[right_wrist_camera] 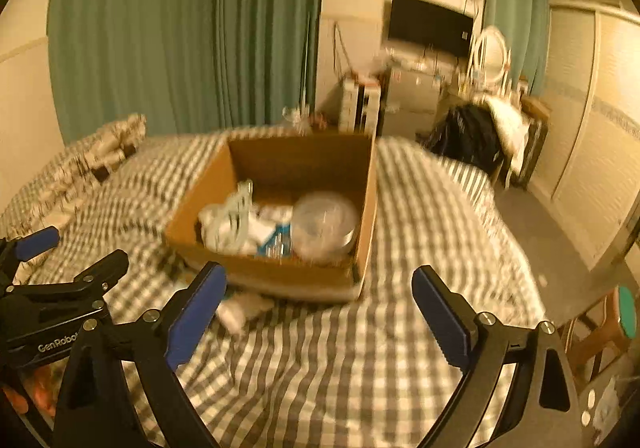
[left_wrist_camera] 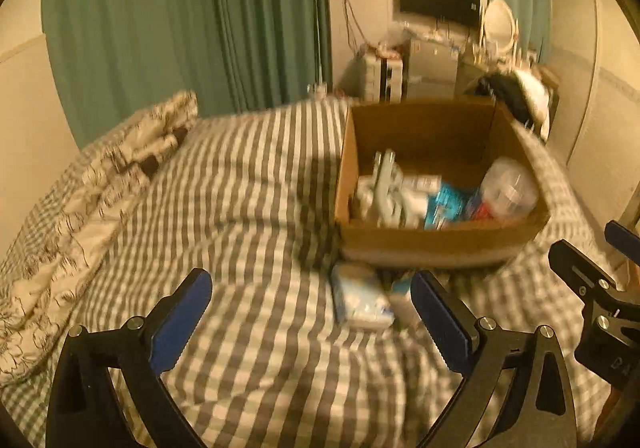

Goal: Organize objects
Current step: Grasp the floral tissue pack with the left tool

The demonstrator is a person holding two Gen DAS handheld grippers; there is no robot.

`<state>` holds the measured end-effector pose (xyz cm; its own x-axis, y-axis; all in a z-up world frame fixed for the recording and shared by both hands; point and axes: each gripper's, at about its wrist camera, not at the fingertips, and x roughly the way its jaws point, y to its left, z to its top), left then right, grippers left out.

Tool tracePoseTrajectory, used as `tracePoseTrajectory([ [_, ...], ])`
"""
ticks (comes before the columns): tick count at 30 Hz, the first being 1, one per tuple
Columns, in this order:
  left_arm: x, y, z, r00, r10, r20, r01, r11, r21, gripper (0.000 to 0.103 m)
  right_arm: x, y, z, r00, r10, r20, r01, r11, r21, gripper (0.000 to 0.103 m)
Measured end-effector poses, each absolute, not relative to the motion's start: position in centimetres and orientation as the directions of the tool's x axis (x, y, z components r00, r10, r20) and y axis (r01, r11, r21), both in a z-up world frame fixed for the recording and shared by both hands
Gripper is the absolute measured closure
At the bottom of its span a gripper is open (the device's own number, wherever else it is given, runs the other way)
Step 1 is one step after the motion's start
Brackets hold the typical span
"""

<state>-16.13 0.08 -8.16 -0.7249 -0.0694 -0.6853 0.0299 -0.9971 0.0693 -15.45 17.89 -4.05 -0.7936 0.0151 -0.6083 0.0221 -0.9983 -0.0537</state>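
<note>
though blurred, both hand-held grippers gape wide, empty; box (left_wrist_camera: 440, 244) contents indistinct.

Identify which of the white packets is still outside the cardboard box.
The white-and-blue packet lying on the checked bedspread just in front of the cardboard box, between the left gripper's open fingers. The other packets lie inside the box.
</note>
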Motion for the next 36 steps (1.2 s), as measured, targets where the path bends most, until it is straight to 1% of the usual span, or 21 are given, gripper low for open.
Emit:
tracePoseTrajectory([
  [4,-16.4,0.1,-10.7,-0.679,-0.066,-0.731,0.021,-0.997,0.071,0.001,-16.5,17.6,-7.4,-0.734,0.052,-0.677,0.014,-0.996,-0.091,0.009],
  [6,-16.7,0.5,-11.4,-0.664,-0.073,-0.744,0.014,-0.996,0.086,0.001,-16.8,17.7,-8.0,-0.717,0.044,-0.695,0.016,-0.997,-0.081,0.009],
  [13,-18.2,1.8,-13.8,-0.609,-0.09,-0.788,-0.009,-0.993,0.12,0.001,-17.2,18.7,-9.1,-0.68,0.033,-0.733,-0.007,-0.999,-0.039,0.009],
  [15,-19.1,2.2,-14.6,-0.583,-0.089,-0.807,-0.02,-0.992,0.124,0.003,-17.3,19.1,-9.3,-0.672,0.025,-0.74,-0.014,-1.0,-0.021,0.009],
  [17,-19.9,2.9,-15.7,-0.552,-0.099,-0.828,-0.036,-0.989,0.143,0.01,-17.4,19.2,-9.4,-0.67,0.018,-0.743,-0.017,-1.0,-0.01,0.009],
  [18,-20.2,3.3,-16.1,-0.542,-0.102,-0.834,-0.047,-0.987,0.151,0.011,-17.3,19.4,-9.4,-0.668,0.013,-0.744,-0.016,-1.0,-0.003,0.009],
  [25,-21.9,4.7,-17.8,-0.515,-0.092,-0.852,-0.079,-0.985,0.154,0.011,-17.7,19.4,-9.8,-0.654,-0.006,-0.757,-0.02,-0.999,0.025,0.009],
  [27,-22.5,5.2,-18.4,-0.502,-0.109,-0.858,-0.094,-0.979,0.18,0.012,-17.8,19.5,-9.9,-0.65,-0.009,-0.76,-0.021,-0.999,0.029,0.009],
  [29,-22.5,6.1,-19.1,-0.495,-0.131,-0.859,-0.124,-0.968,0.219,0.021,-17.8,19.4,-9.9,-0.649,-0.008,-0.761,-0.023,-0.999,0.03,0.009],
  [30,-22.5,6.3,-19.3,-0.49,-0.138,-0.861,-0.135,-0.964,0.231,0.042,-17.8,19.4,-9.9,-0.65,-0.007,-0.76,-0.024,-0.999,0.029,0.009],
  [31,-22.5,6.4,-19.6,-0.485,-0.155,-0.86,-0.131,-0.96,0.246,0.049,-17.8,19.3,-9.9,-0.65,-0.005,-0.76,-0.025,-0.999,0.027,0.009],
  [33,-22.2,5.8,-19.1,-0.491,-0.109,-0.864,-0.131,-0.971,0.198,0.05,-17.8,19.2,-10.0,-0.65,0.0,-0.76,-0.026,-0.999,0.022,0.009],
  [36,-20.9,4.3,-17.0,-0.527,-0.033,-0.849,-0.108,-0.989,0.106,0.051,-17.6,19.1,-9.9,-0.656,0.011,-0.755,-0.028,-1.0,0.009,0.009],
])
